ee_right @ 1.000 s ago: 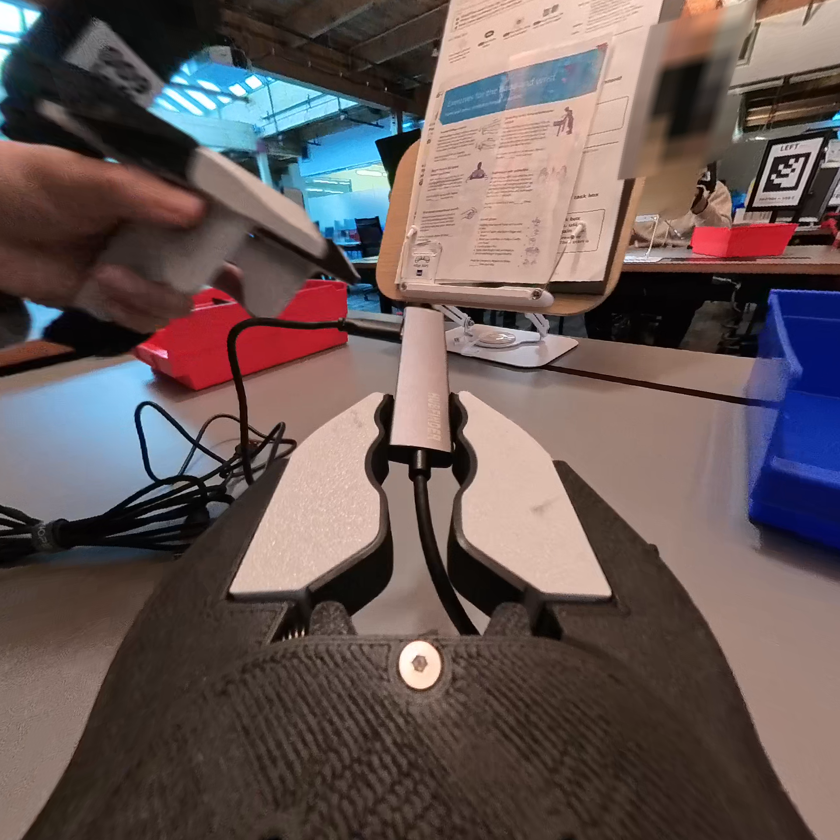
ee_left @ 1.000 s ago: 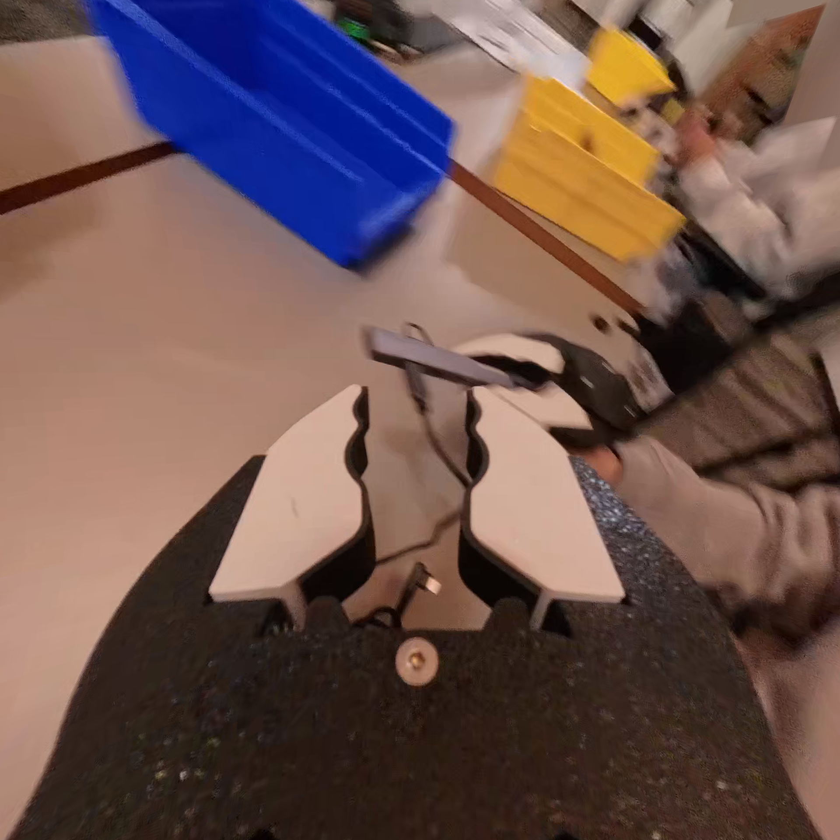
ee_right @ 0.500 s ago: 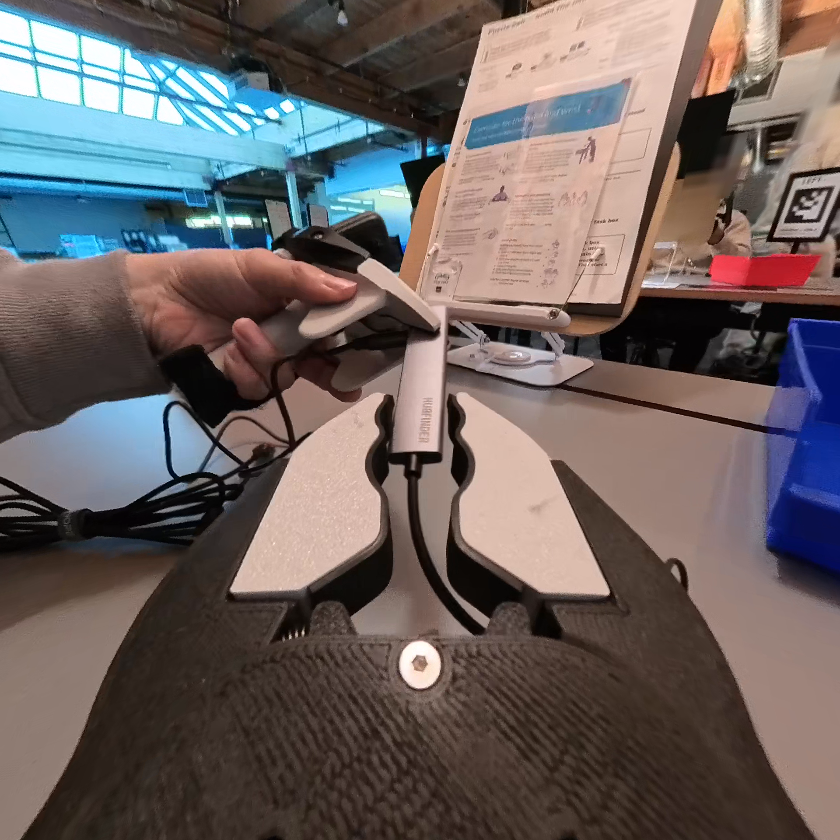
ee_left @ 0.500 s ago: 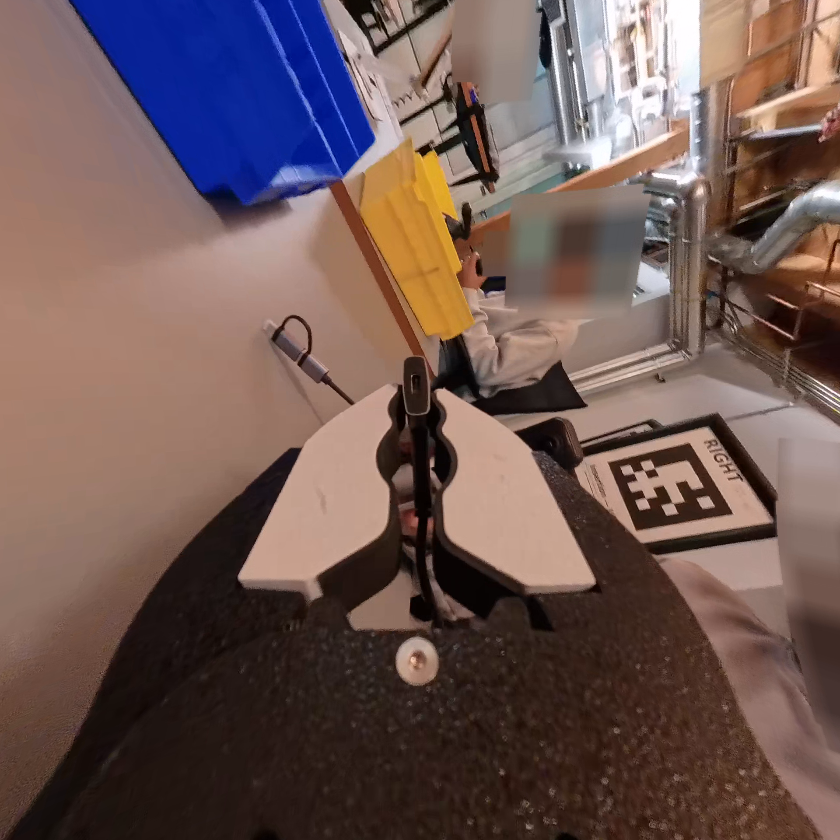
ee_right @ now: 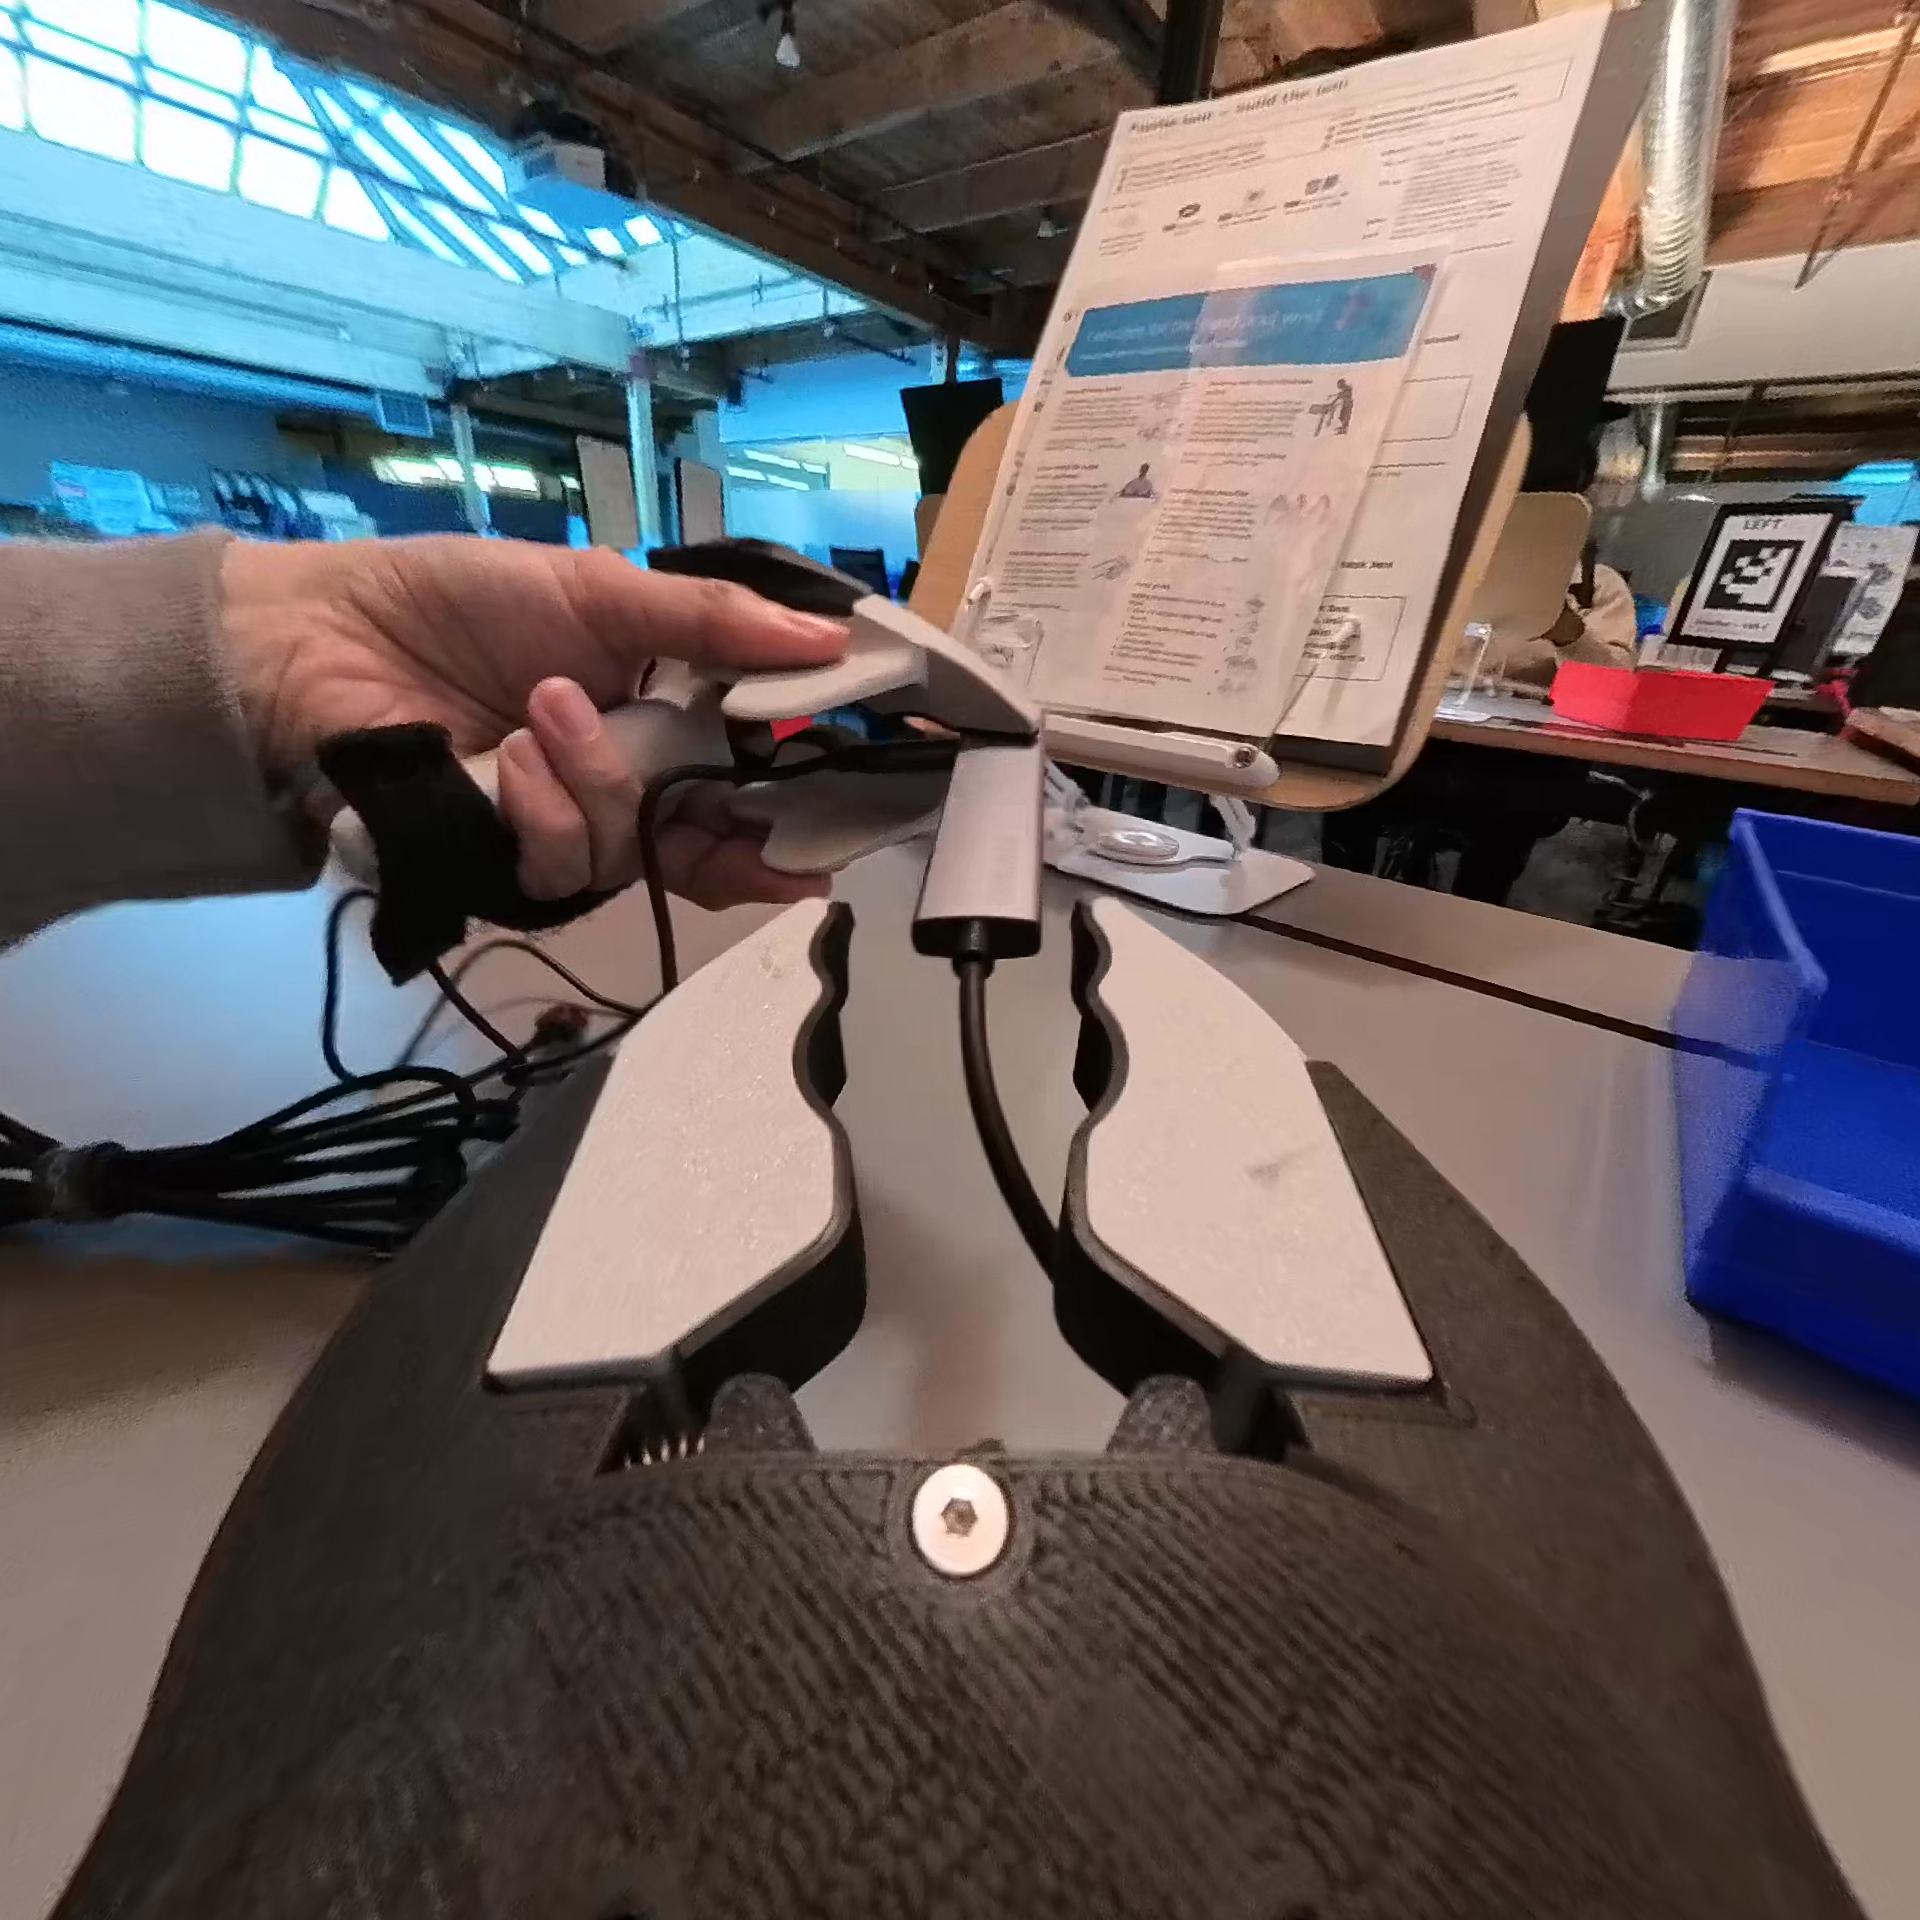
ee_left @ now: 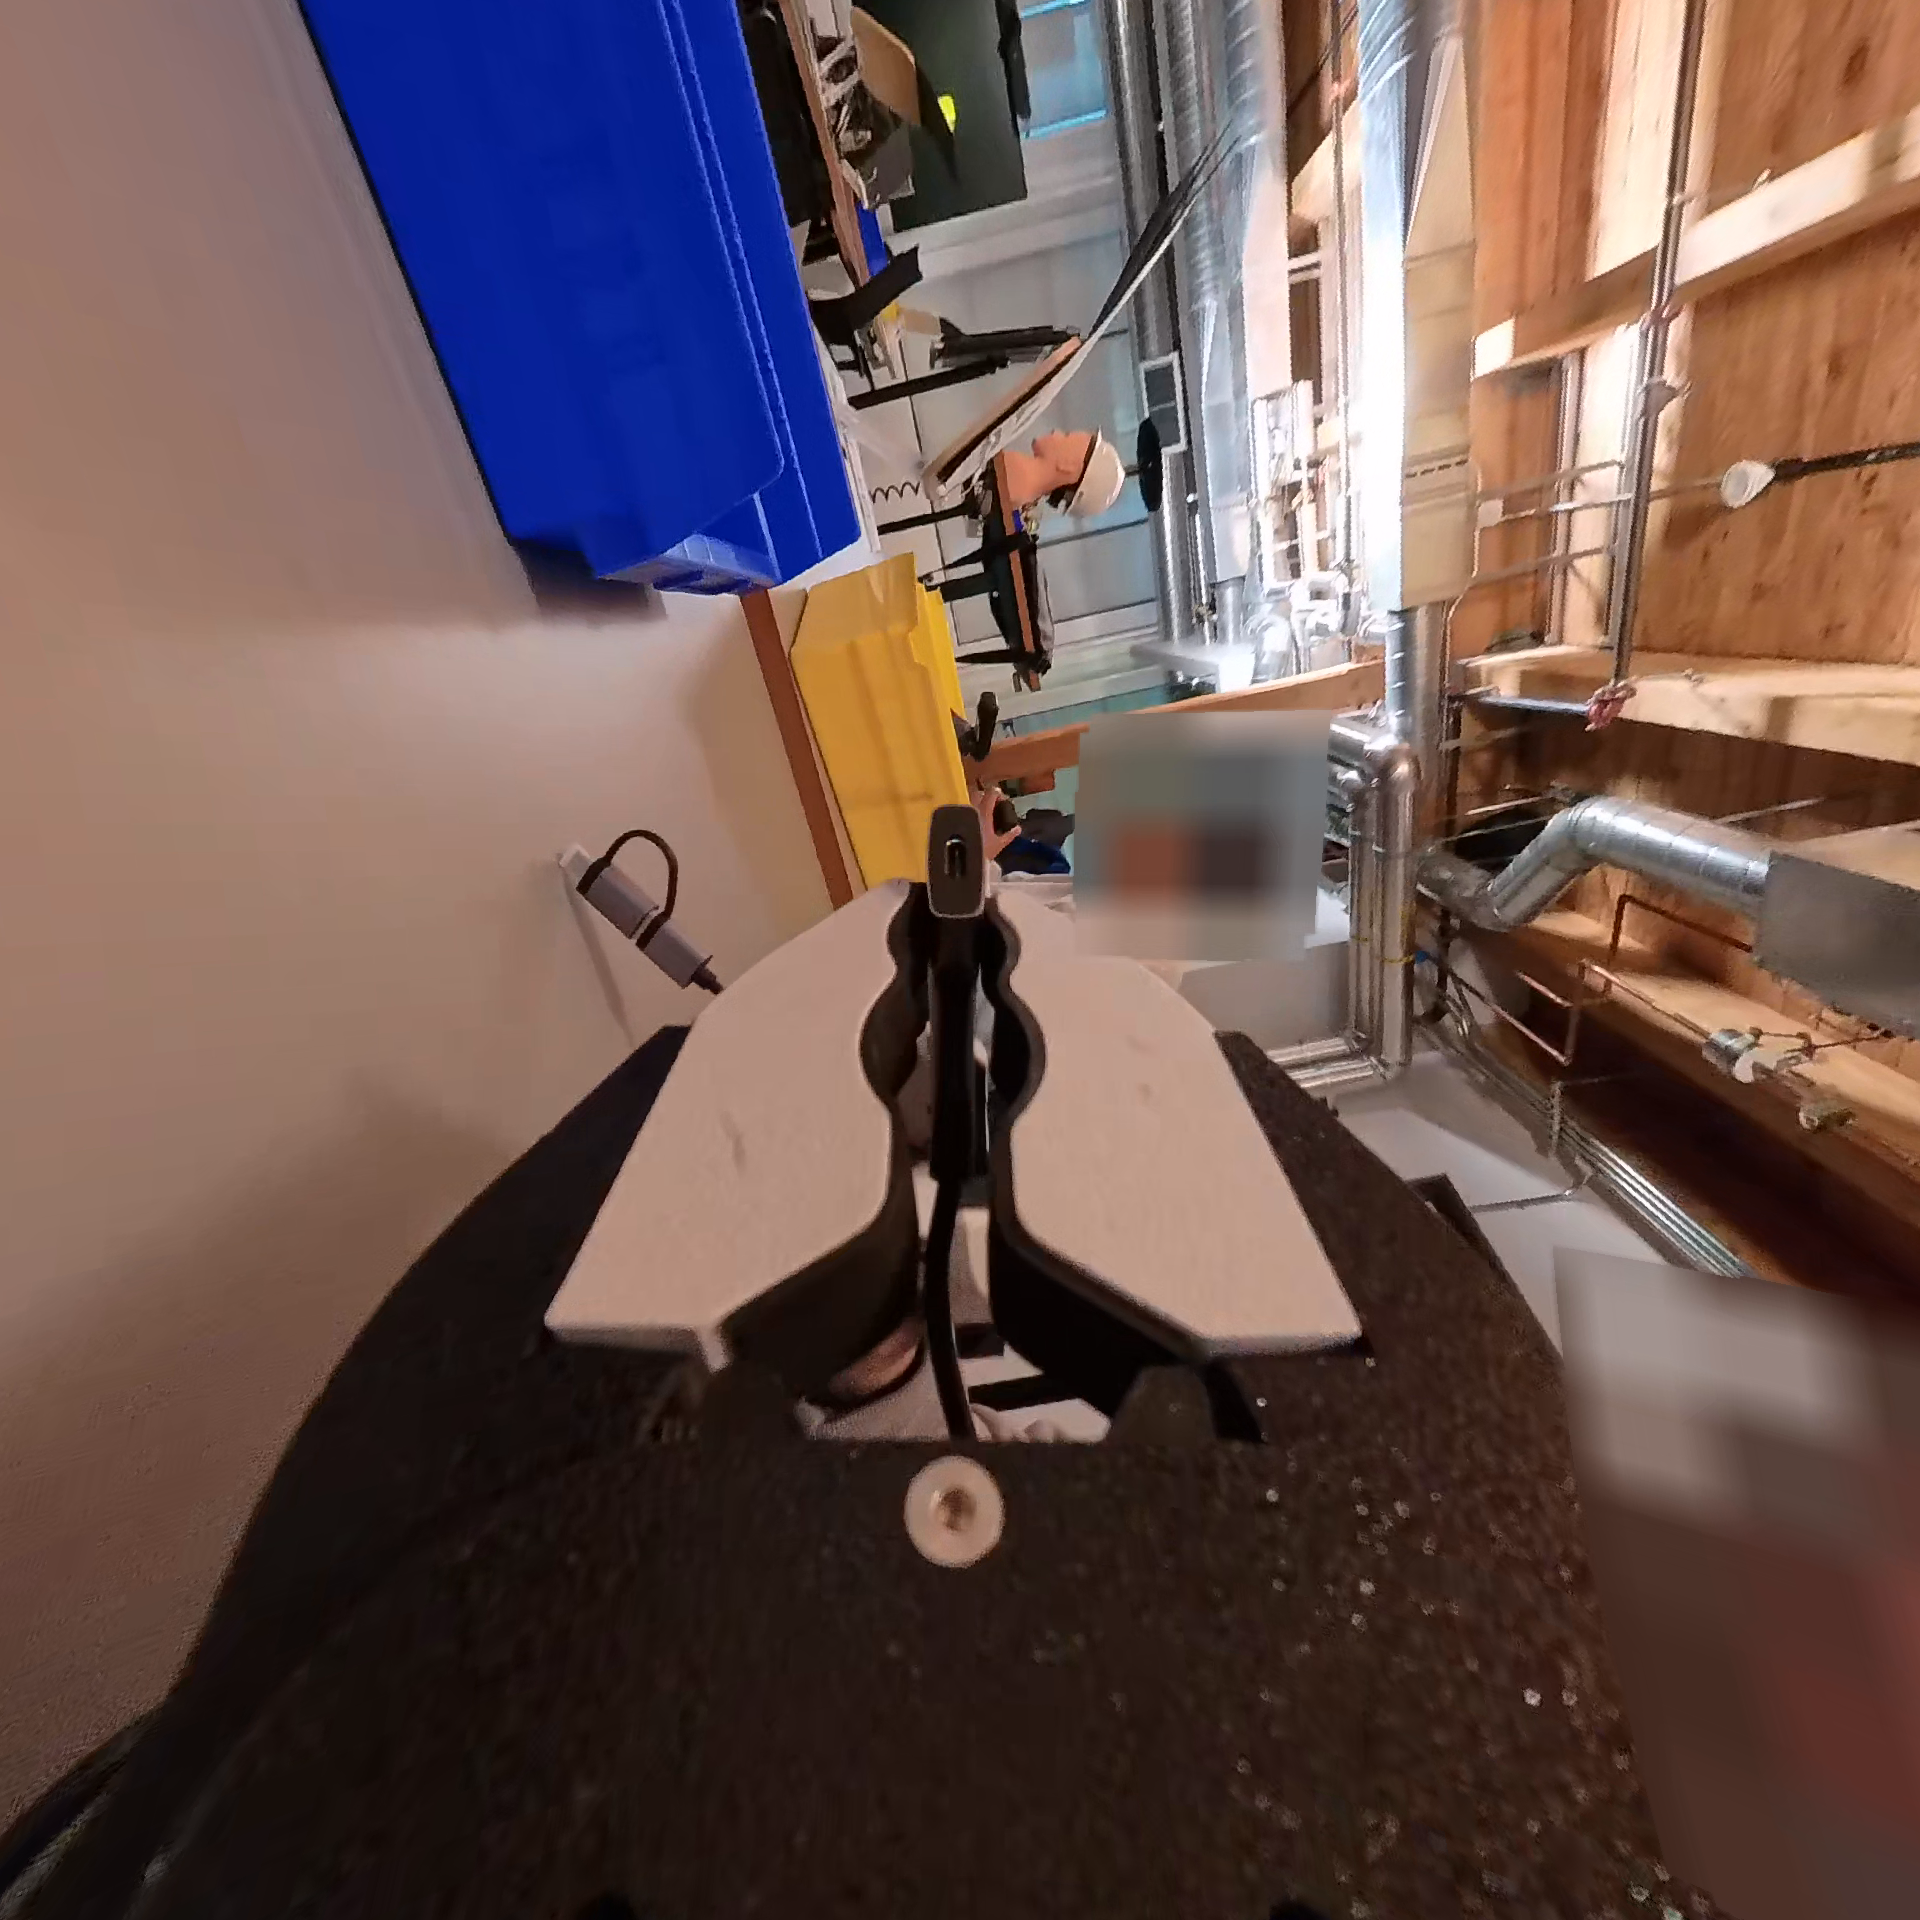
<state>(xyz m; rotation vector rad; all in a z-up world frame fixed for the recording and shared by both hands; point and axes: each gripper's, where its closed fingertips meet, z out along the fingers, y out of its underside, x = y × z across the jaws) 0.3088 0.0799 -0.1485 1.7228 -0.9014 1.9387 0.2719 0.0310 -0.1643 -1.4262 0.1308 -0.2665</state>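
In the left wrist view my left gripper [ee_left: 954,902] is shut on a black cable plug [ee_left: 951,997], and a slim grey hub [ee_left: 956,862] shows edge-on at its tips. In the right wrist view a hand holds that left gripper [ee_right: 914,717] sideways, with the plug [ee_right: 883,756] meeting the far end of the hub [ee_right: 982,842]. My right gripper [ee_right: 958,914] is open. The hub's near end hangs between its fingertips without touching them. The hub's own black lead [ee_right: 987,1091] runs down between the right fingers.
A blue bin [ee_right: 1818,1091] stands on the grey table [ee_right: 1455,1039] at the right. A document stand [ee_right: 1247,468] is behind the hub, a black cable bundle [ee_right: 260,1164] lies at the left. In the left wrist view a grey adapter [ee_left: 634,914] lies on the table near blue [ee_left: 582,291] and yellow bins [ee_left: 883,717]. There is about 7 cm between the tips of the two grippers.
My left gripper went from open above the table to shut on the cable plug and brought it to the hub's far end. My right gripper opened and let go of the hub.
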